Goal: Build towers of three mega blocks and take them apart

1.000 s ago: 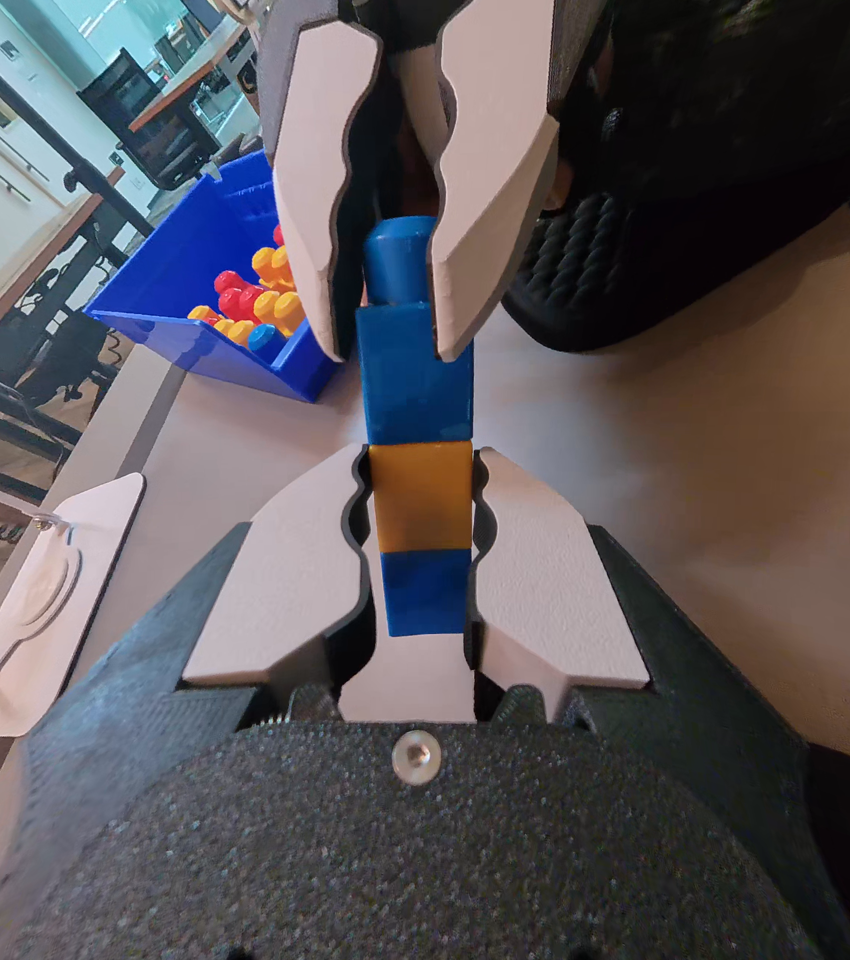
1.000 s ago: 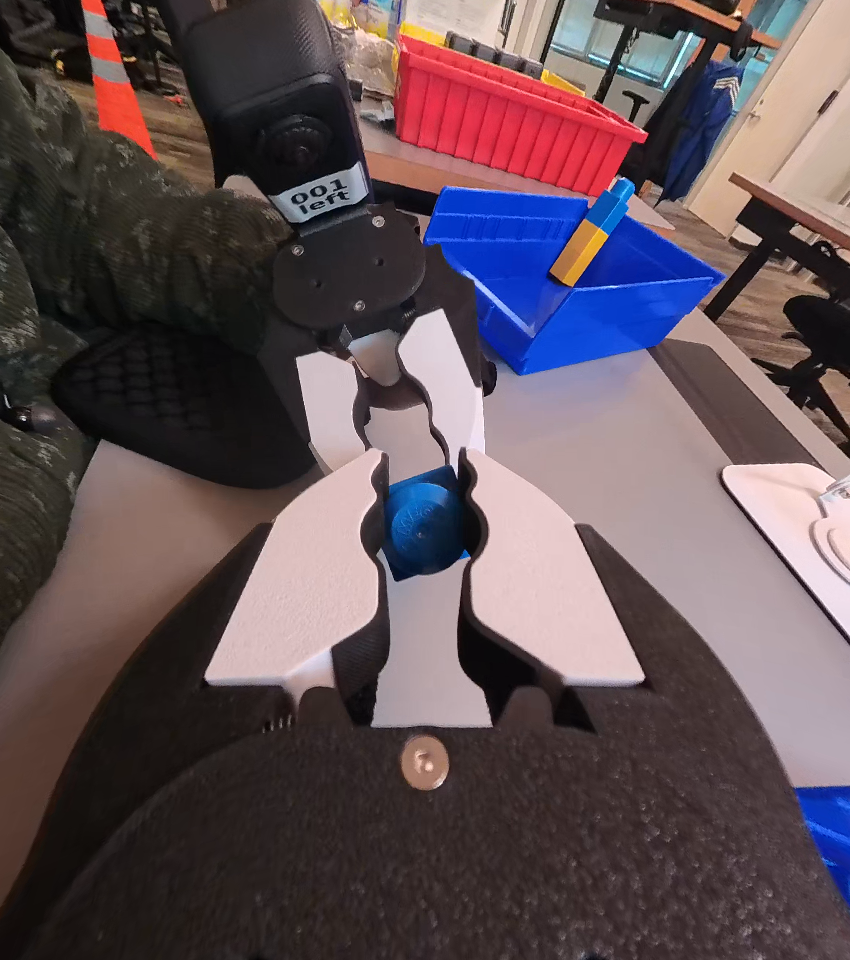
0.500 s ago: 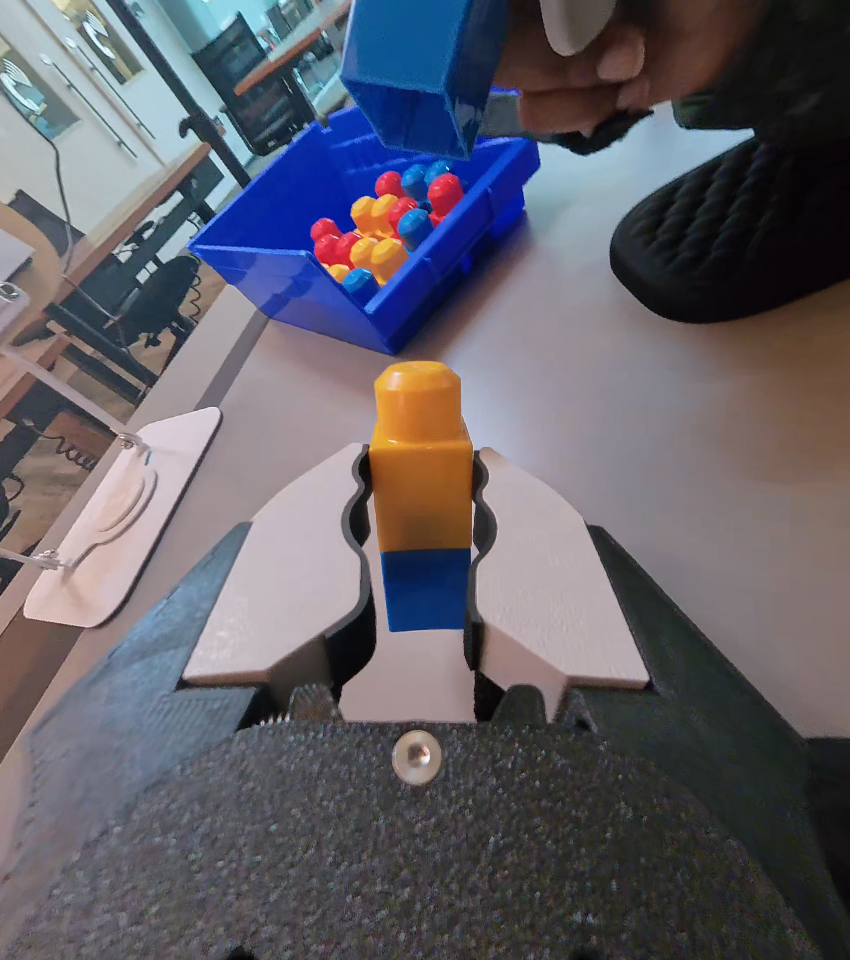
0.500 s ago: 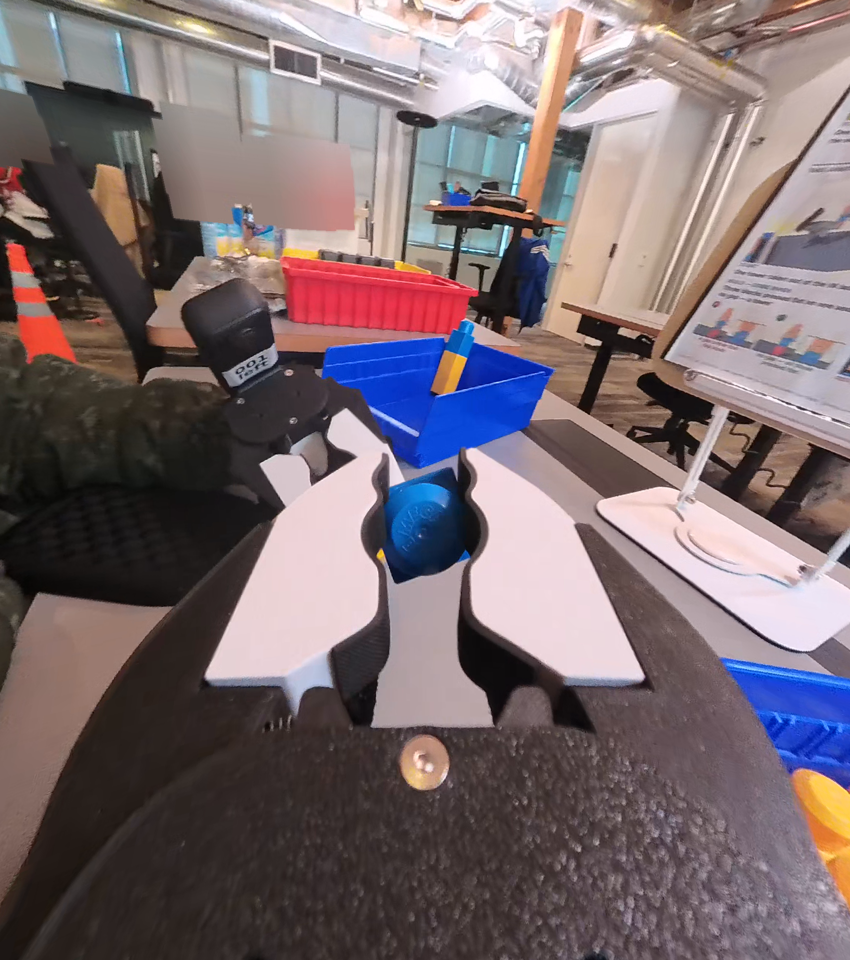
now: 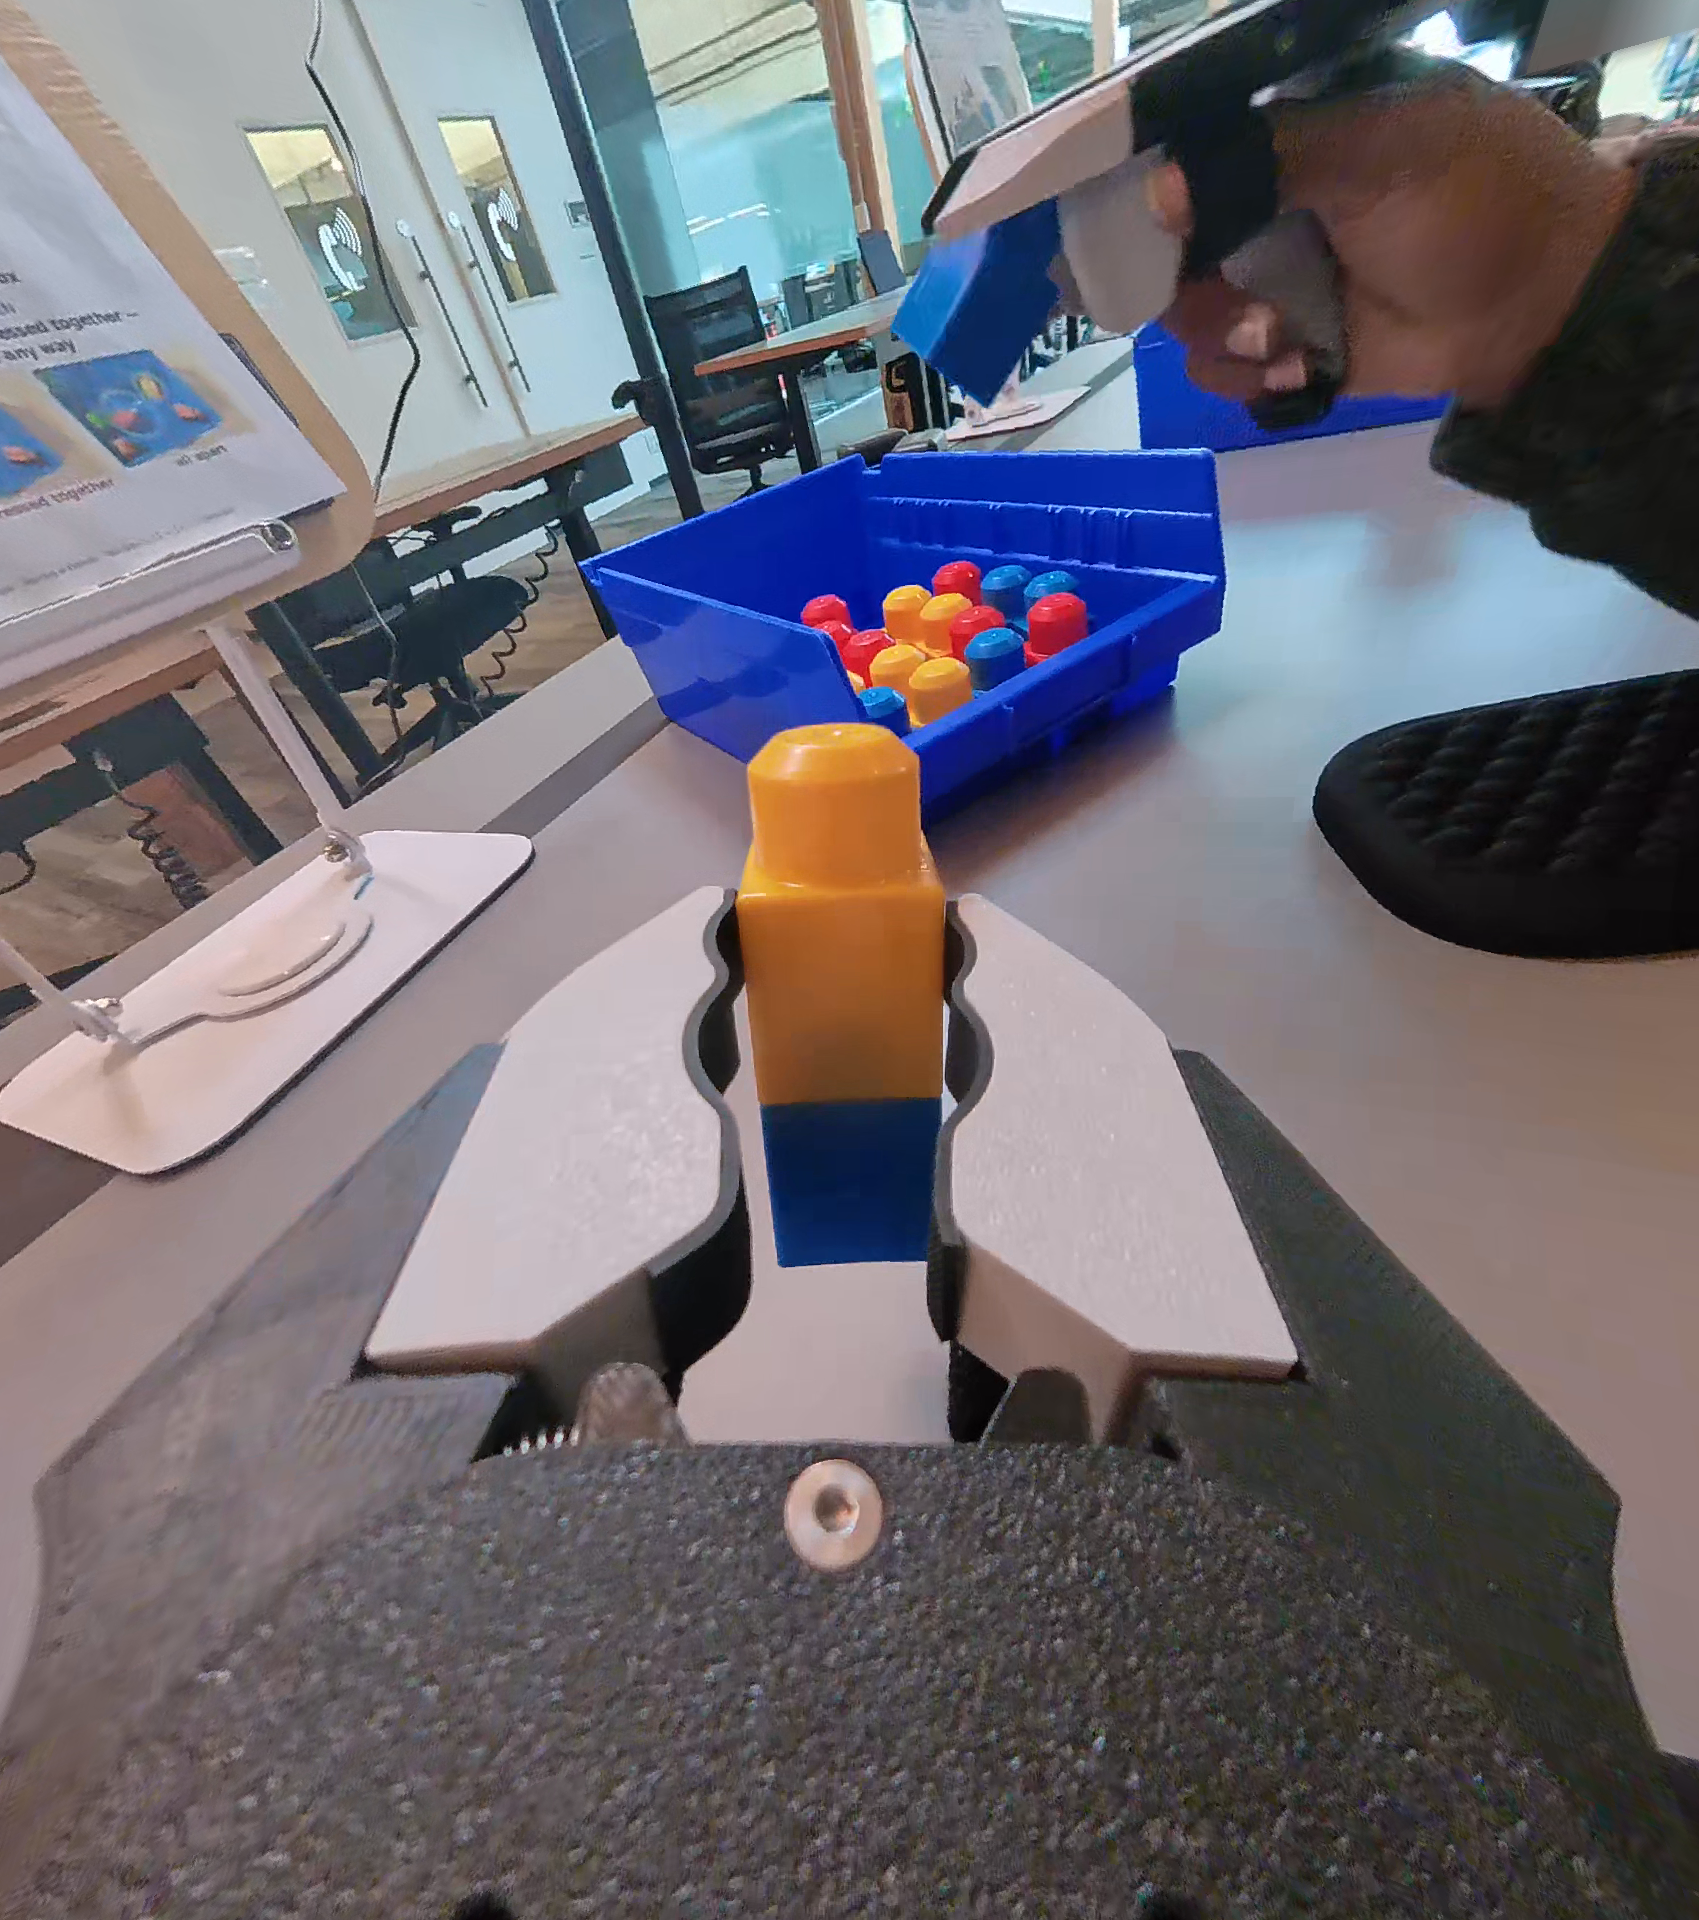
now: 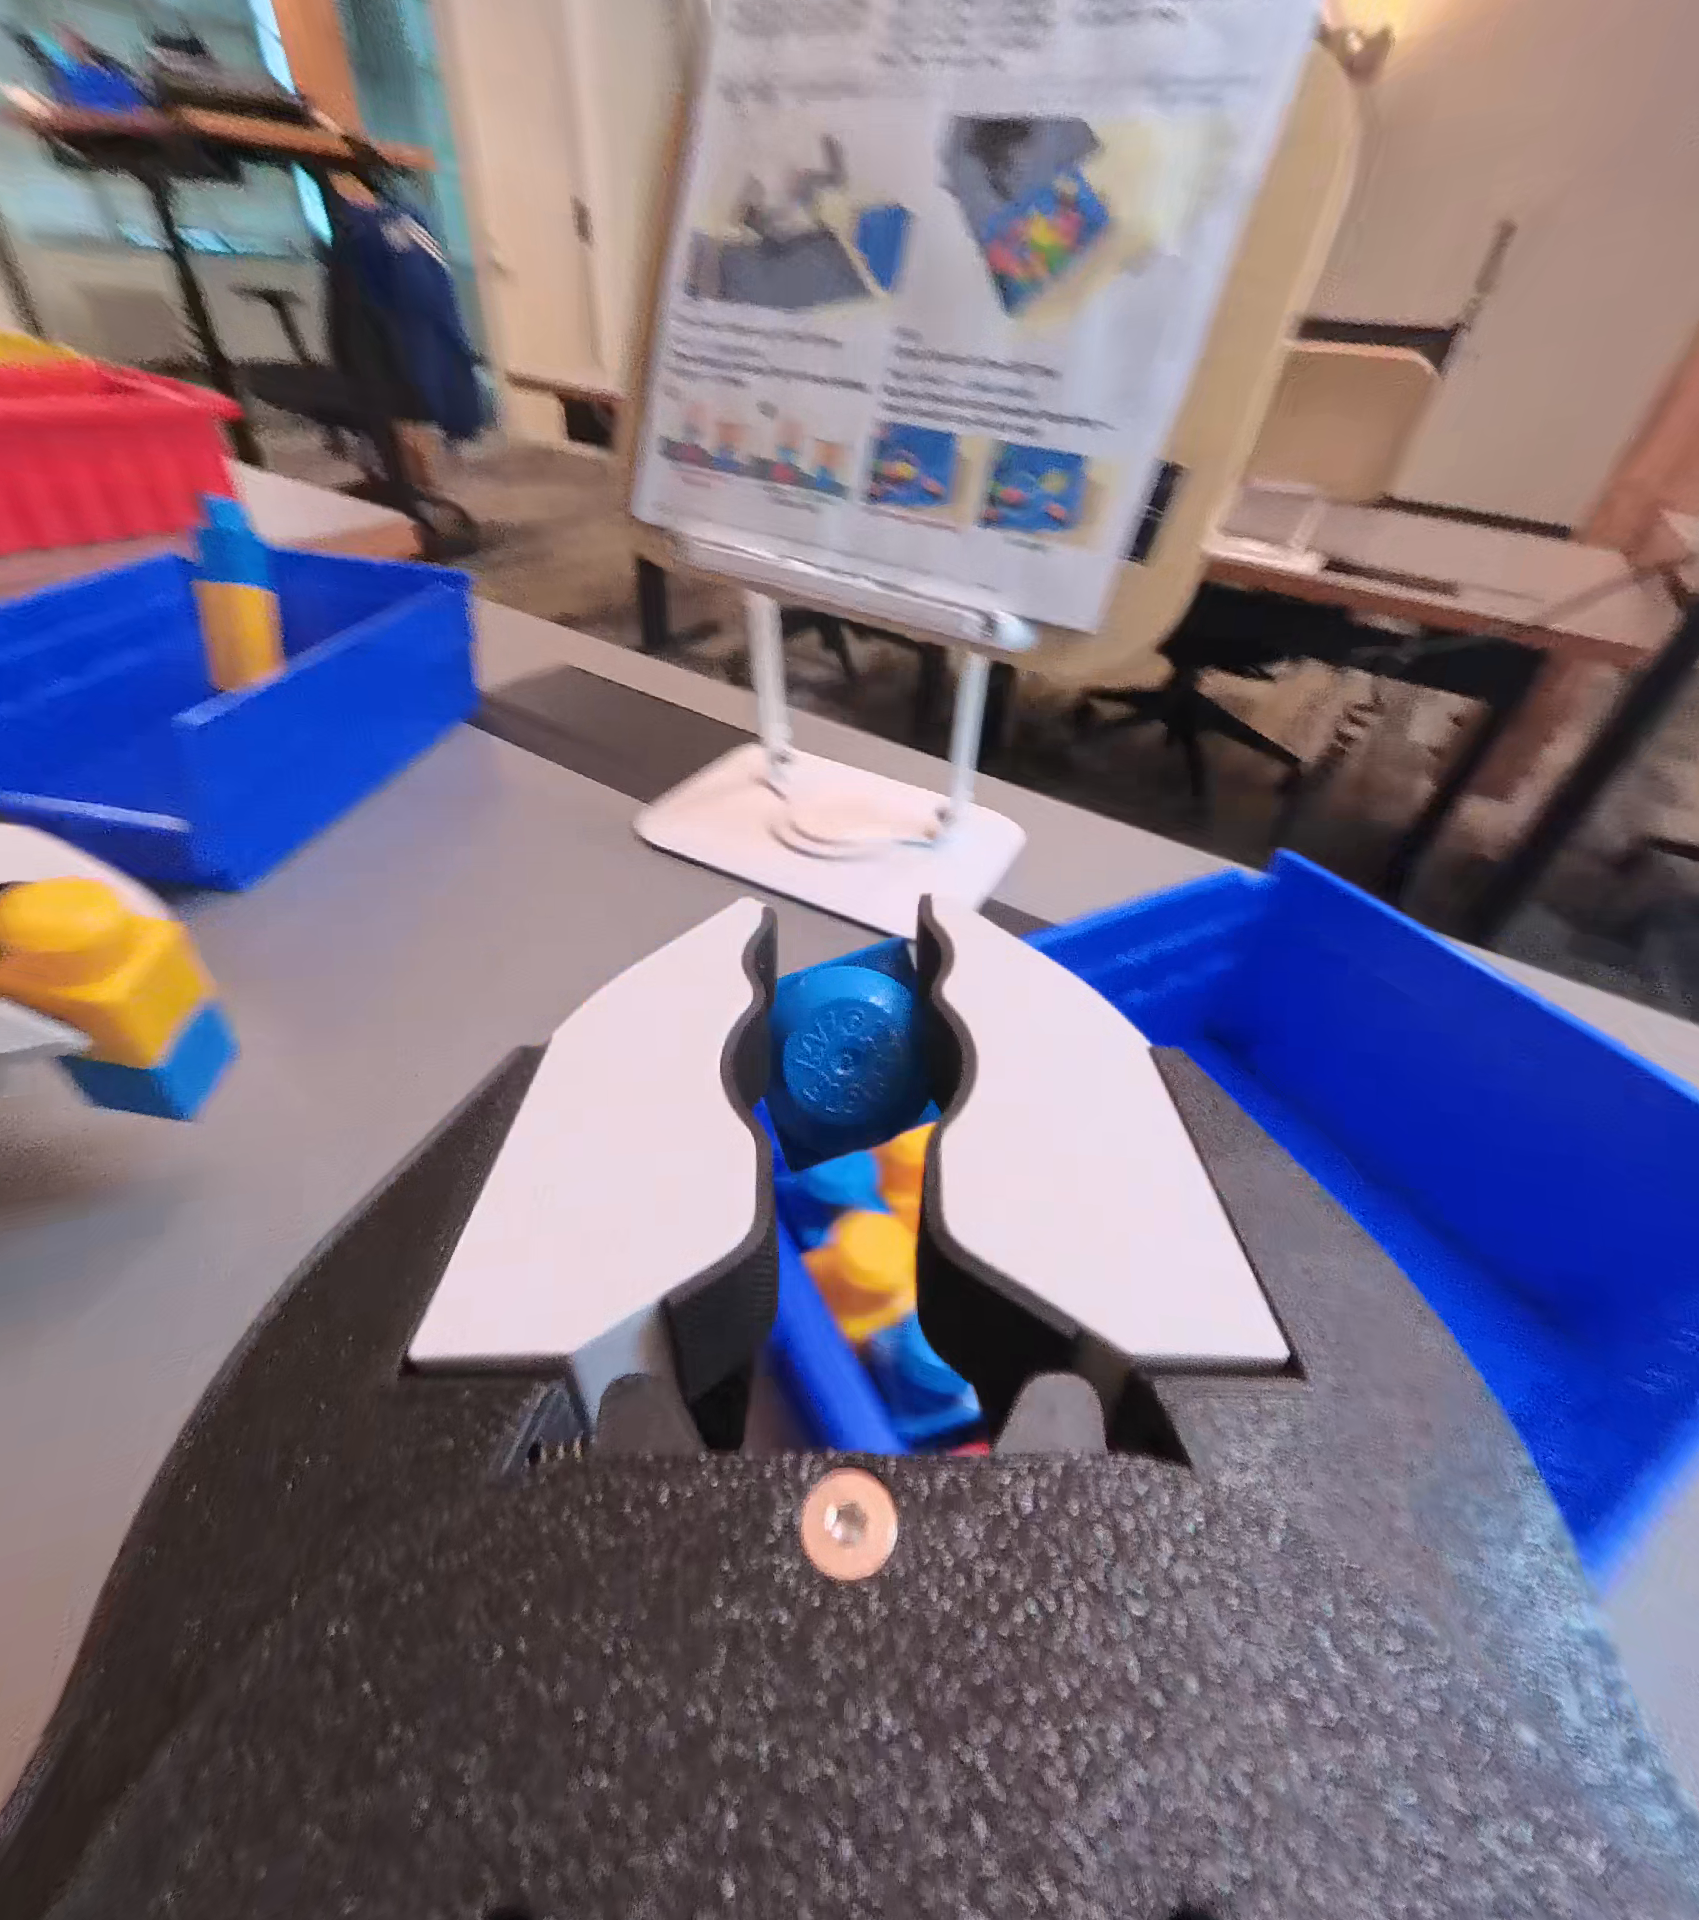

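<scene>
My left gripper [image 5: 840,909] is shut on a two-block stack: an orange block [image 5: 840,966] pressed onto a blue block [image 5: 850,1184], held above the grey table. My right gripper [image 6: 845,920] is shut on a single blue block [image 6: 840,1060], stud facing the camera, and holds it over a blue bin [image 6: 1396,1091] of loose blocks [image 6: 866,1278]. In the left wrist view the right gripper [image 5: 1021,249] holds that blue block [image 5: 980,301] high above this bin [image 5: 720,665]. The left gripper's stack shows at the left edge of the right wrist view [image 6: 107,987].
A second blue bin [image 6: 325,727] at the far left holds a leaning tower [image 6: 237,613]; a red bin [image 6: 45,457] stands behind it. An instruction sign on a white stand [image 6: 845,831] sits at the table's far edge. A black padded rest [image 5: 1572,800] lies at right. The left gripper's tips are roughly 25 cm from the right gripper's.
My right gripper pulled the top blue block off the stack and carried it up and away to above the loose-block bin. My left gripper kept the orange-and-blue pair.
</scene>
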A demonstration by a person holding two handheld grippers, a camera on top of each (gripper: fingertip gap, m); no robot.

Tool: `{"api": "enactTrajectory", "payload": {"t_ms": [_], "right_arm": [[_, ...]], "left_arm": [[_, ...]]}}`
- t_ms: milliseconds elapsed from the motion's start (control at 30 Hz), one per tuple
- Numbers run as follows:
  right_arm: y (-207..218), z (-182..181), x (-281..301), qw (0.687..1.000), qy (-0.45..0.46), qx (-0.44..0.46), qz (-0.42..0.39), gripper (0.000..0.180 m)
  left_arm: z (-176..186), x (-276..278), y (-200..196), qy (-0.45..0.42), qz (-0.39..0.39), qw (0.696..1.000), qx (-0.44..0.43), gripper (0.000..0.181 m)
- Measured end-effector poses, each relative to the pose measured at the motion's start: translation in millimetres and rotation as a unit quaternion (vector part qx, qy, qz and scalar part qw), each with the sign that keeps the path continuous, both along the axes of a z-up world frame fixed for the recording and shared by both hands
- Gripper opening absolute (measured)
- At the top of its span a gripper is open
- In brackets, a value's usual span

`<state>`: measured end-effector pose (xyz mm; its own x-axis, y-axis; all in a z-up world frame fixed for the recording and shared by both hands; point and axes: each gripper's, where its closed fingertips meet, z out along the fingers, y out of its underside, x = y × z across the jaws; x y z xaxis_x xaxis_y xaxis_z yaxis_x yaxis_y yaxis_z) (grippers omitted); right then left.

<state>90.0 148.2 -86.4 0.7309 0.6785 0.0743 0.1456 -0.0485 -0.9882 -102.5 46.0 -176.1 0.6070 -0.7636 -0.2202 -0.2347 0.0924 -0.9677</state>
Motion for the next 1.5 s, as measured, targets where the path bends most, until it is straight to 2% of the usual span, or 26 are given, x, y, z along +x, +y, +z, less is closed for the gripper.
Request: {"api": "enactTrajectory", "payload": {"t_ms": [100, 267, 467, 700, 833, 1133, 1267, 1500], "right_arm": [[41.5, -16.2, 36.1, 0.996, -0.058, -0.058, -0.038, 0.026], [89.6, -64.2, 67.8, 0.979, -0.108, -0.161, -0.064, 0.026], [131.9, -74.7, 83.5, 0.962, -0.087, -0.229, -0.121, 0.026], [165.4, -110.1, 92.9, 0.908, -0.141, -0.312, -0.239, 0.026], [172.8, -137.1, 100.9, 0.875, -0.181, -0.340, -0.292, 0.027], [173.8, -132.5, 109.3, 0.858, -0.140, -0.353, -0.346, 0.026], [166.4, -147.3, 119.9, 0.838, -0.163, -0.369, -0.367, 0.027], [155.3, -178.3, 111.9, 0.827, -0.164, -0.413, -0.343, 0.027]], "left_arm": [[-2.4, 2.4, -1.1, 0.008, -0.001, 1.000, 0.003, 0.036], [-4.7, 5.8, -3.4, 0.020, -0.007, 1.000, 0.010, 0.036], [-12.9, 9.3, -3.5, 0.029, -0.012, 1.000, 0.001, 0.036], [-14.2, 12.4, -6.1, 0.033, -0.016, 0.999, 0.003, 0.036], [-16.5, 14.1, -9.4, 0.038, -0.022, 0.999, 0.005, 0.036], [-17.8, 15.3, -11.4, 0.037, -0.028, 0.999, 0.003, 0.036], [-21.3, 16.7, -11.9, 0.042, -0.031, 0.999, -0.001, 0.036], [-24.7, 17.8, -12.5, 0.052, -0.033, 0.998, 0.000, 0.036]]}}
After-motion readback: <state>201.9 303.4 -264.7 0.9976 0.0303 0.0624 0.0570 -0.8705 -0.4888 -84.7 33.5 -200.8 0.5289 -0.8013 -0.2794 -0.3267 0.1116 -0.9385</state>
